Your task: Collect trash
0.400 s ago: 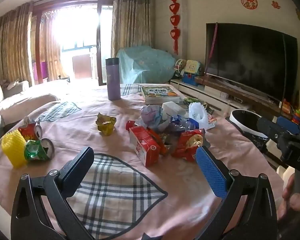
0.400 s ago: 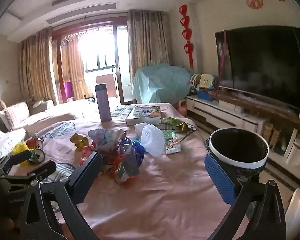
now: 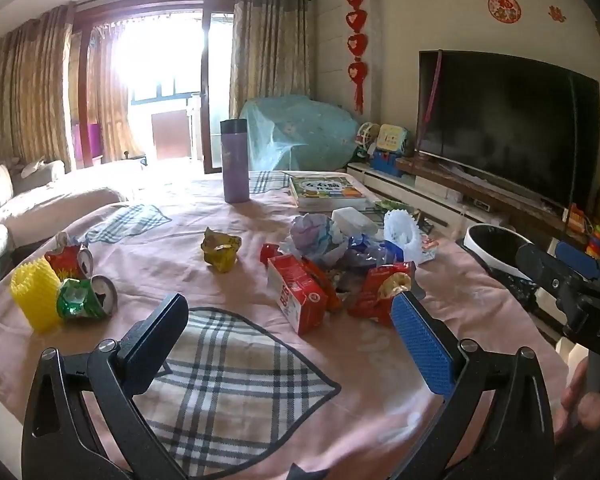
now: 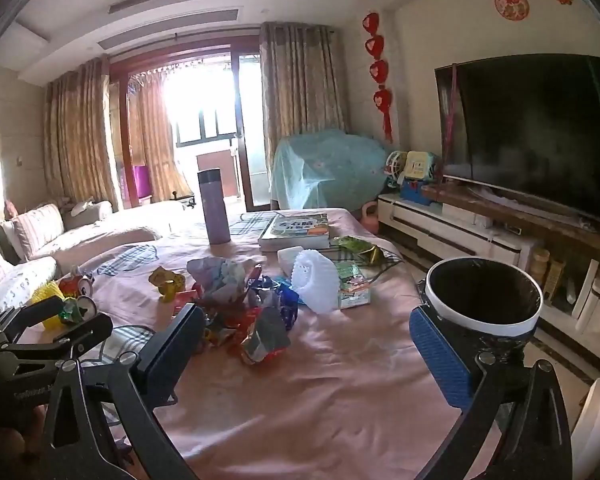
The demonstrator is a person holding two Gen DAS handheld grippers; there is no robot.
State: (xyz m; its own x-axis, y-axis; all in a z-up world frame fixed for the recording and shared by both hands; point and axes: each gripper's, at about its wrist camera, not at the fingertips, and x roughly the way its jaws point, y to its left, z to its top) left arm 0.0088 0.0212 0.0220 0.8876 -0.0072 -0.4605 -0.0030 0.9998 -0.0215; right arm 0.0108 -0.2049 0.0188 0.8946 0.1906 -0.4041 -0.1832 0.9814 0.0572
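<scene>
Jaws spread wide on both: our left gripper (image 3: 288, 332) and right gripper (image 4: 306, 340) hang empty above the pink table (image 4: 340, 380). We see the trash heap (image 3: 340, 264) mid-table, the bin (image 4: 484, 300) just beside the table's right edge.

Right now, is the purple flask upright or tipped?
Upright: the purple flask stands on its base on the table, lid on top.

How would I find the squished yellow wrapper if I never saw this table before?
Start at the tall purple bottle standing at the far end of the pink tablecloth. Come straight toward the camera to the crumpled yellow wrapper. It lies alone on bare cloth, apart from the trash heap.
</scene>
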